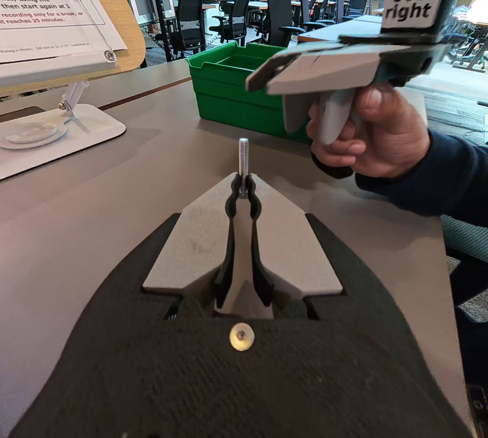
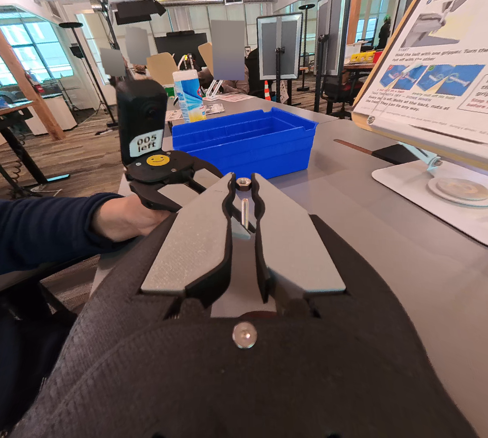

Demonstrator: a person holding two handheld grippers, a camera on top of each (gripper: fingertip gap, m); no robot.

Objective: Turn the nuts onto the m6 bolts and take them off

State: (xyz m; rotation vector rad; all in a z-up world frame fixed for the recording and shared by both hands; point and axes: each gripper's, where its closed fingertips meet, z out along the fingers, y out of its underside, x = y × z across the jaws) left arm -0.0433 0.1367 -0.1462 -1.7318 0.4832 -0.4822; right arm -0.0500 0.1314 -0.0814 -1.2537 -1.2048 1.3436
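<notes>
Left gripper (image 1: 243,182) fills the near field of its own view, jaws pinching the bolt (image 1: 242,158) low on the shank just above the head, threaded end upright and bare. My read: gripped low so the whole thread stays free for the nut.

Right gripper (image 2: 242,183) has its jaws closed on the nut (image 2: 242,183) right at the tips, bore facing out and unobstructed. In its view the bolt (image 2: 244,214) sits just below and behind the nut, not yet touching as far as I can tell. From the left wrist view the right gripper (image 1: 260,82) hangs above and to the side of the bolt tip, apart from it. So probably the nut is either about to go on or has just come off; can't say which.

Surface: grey table (image 1: 111,187), with a green bin (image 1: 227,87) behind the bolt on one side and a blue bin (image 2: 243,145) on the other; their contents aren't visible. Likely the in/out boxes. An instruction sheet on a white stand (image 1: 60,124) sits at the table edge, angled toward the operator.

Room: open office with desks, black chairs, exposed ducting and a wipes canister (image 2: 188,95) on a far desk.
</notes>
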